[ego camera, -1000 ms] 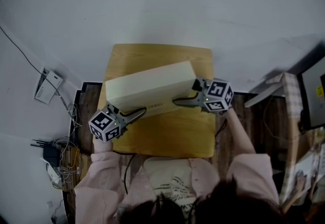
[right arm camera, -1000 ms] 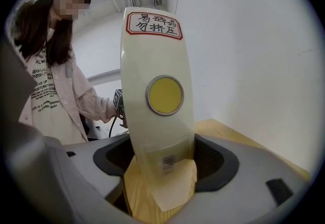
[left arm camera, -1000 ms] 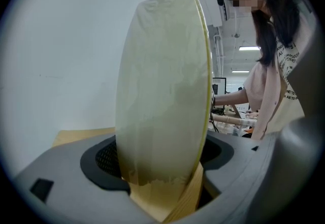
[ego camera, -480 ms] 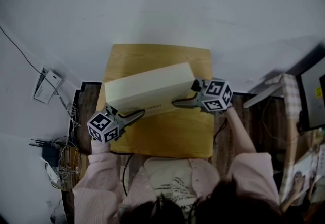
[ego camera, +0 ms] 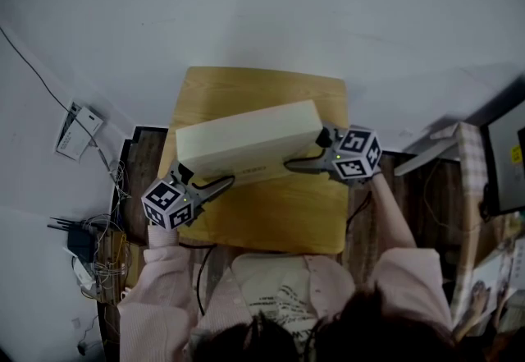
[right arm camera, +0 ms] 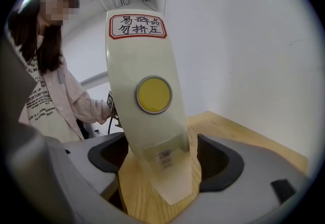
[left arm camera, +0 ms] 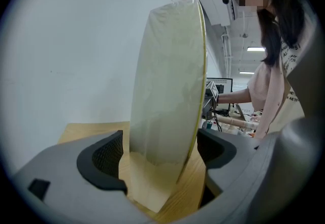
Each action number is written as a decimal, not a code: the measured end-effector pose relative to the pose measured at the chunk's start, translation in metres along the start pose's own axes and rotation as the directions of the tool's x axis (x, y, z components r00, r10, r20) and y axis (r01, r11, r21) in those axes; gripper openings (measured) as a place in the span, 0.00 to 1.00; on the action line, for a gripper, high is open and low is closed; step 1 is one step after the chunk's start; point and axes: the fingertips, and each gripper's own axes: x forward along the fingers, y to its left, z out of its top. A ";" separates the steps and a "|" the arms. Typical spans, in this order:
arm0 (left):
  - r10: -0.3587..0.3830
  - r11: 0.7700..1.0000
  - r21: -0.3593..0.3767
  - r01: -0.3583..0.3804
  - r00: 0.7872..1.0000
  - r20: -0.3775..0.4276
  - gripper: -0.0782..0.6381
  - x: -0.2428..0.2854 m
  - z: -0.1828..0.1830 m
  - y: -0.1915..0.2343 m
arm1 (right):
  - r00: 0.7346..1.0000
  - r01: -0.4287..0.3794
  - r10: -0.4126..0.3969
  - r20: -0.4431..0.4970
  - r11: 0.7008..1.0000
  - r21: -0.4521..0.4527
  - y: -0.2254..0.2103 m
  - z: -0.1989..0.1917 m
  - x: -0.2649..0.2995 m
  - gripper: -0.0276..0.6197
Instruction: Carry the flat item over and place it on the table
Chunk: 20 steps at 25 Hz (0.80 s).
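Note:
A flat cream box stands on its long edge on the small wooden table, leaning a little. My left gripper straddles its left end and my right gripper its right end. Both have just been opening. In the left gripper view the box rises between the pads of the left gripper with a gap on each side. The right gripper view shows the box end with a yellow round sticker and a red-bordered label; the right gripper stands clear of it.
A white wall runs behind the table. Cables and a power strip lie on the floor at the left, beside a white device. A desk with a monitor stands at the right.
Both pairs of jaws have spread apart from the box's faces. The box stays standing on the table and both hands stay where they were.

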 end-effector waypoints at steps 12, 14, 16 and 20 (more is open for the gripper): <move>0.051 0.998 -0.037 -0.051 0.999 0.019 0.76 -0.022 -0.004 -0.007 | 0.999 0.022 -0.021 0.045 1.000 -0.005 0.011 0.003 -0.019 0.67; 0.090 0.995 -0.046 -0.088 0.995 0.036 0.76 -0.028 -0.003 -0.007 | 0.998 0.035 -0.035 0.055 0.999 -0.009 0.012 0.002 -0.024 0.66; 0.146 0.988 -0.067 -0.141 0.987 0.071 0.75 -0.035 -0.001 -0.004 | 0.997 0.051 -0.051 0.061 0.999 -0.007 0.013 -0.001 -0.032 0.65; 0.225 0.972 -0.096 -0.215 0.969 0.104 0.74 -0.051 -0.002 -0.006 | 0.993 0.078 -0.075 0.093 0.997 -0.019 0.016 -0.002 -0.045 0.61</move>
